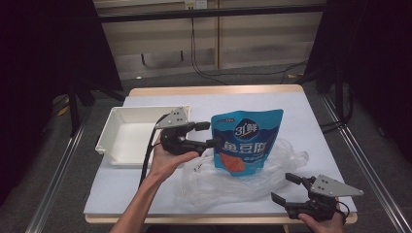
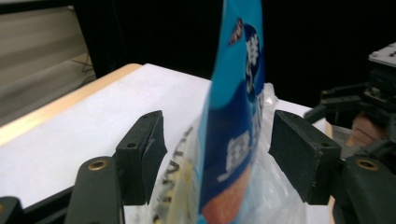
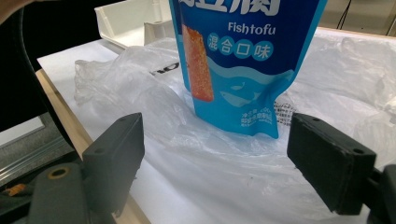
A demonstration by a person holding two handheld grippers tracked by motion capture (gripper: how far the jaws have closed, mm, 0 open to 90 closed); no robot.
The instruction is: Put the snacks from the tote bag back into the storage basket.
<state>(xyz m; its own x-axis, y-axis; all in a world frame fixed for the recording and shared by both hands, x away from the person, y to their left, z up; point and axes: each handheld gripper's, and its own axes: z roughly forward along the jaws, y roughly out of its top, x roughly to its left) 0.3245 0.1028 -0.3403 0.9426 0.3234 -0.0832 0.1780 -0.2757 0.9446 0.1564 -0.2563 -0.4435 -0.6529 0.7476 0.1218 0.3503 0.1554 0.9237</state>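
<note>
The left gripper (image 1: 210, 134), matte black with blocky pads, sits at centre frame in the high view, jaws parted wide on either side of the glossy blue pouch (image 1: 246, 141). In the left gripper view that pouch (image 2: 233, 121) stands edge-on between the pads, clear of both. The right gripper (image 1: 285, 187), lower right, gapes with nothing between its jaws. Crinkled clear plastic bag (image 1: 228, 182) lies under the upright pouch. The right gripper view reads "Fishtofu" on the pouch (image 3: 238, 60). A white rigid tray (image 1: 127, 138) sits at left on the white table (image 1: 301, 116).
</note>
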